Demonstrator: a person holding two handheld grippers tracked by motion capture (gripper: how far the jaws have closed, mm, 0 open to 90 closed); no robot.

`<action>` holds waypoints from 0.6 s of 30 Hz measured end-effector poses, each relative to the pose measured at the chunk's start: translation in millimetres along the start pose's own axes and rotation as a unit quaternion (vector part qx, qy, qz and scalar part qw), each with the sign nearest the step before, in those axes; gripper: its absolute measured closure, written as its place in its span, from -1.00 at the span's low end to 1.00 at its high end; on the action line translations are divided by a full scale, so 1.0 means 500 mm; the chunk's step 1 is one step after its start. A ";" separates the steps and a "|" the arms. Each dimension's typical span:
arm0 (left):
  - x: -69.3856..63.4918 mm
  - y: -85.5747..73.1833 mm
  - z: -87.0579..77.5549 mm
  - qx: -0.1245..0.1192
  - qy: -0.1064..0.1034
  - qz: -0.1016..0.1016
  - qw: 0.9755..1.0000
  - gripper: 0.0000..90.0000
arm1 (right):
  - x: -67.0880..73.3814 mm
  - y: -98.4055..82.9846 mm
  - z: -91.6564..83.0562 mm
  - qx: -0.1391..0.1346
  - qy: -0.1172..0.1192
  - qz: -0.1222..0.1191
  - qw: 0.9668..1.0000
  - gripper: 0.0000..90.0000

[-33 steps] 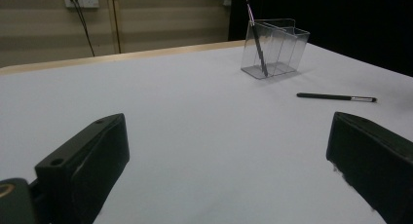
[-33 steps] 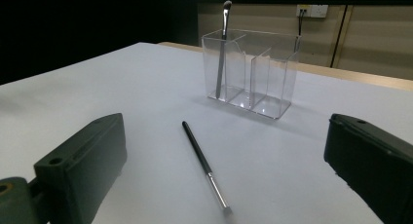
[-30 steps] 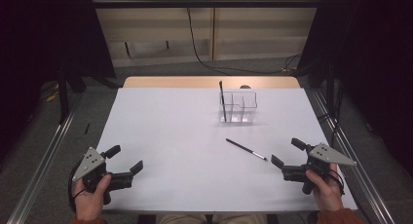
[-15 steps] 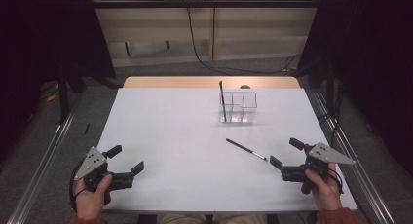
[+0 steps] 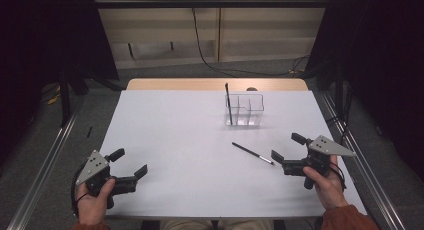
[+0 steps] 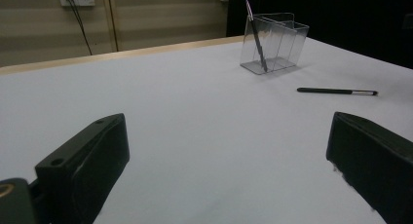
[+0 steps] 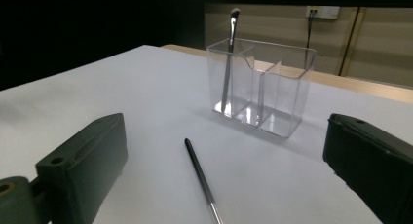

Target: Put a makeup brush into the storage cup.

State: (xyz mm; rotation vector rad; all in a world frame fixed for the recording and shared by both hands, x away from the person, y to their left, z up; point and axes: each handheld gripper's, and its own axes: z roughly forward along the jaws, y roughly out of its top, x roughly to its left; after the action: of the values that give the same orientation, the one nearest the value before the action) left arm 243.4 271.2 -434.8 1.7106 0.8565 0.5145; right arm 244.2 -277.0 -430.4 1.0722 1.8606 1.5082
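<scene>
Nothing to read here

You'll find no lettering, label, brand or number — not on any surface you can see.

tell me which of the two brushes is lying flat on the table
The black brush near the right gripper lies flat on the table. The other brush stands upright in the clear organizer.

Before me lies my white-topped table [image 5: 175, 140] with a pale wooden far edge [image 5: 175, 84]; beyond it a black cable [image 5: 196, 30] hangs down the beige wall [image 5: 150, 30].
</scene>
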 end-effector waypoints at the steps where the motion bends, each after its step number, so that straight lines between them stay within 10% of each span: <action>1: -0.001 0.000 0.000 0.000 0.000 0.000 1.000 -0.96 | -0.001 0.003 0.004 0.000 0.000 -0.002 1.000 -0.96; 18: -0.002 0.001 0.004 0.008 0.000 0.012 1.000 -0.96 | -0.024 0.056 0.072 0.037 0.013 -0.019 0.999 -0.88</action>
State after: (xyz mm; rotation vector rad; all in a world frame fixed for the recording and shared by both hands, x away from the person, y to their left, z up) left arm 244.4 269.0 -435.1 1.7376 0.8441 0.5243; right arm 286.6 -264.6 -413.4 1.0483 1.9571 1.4492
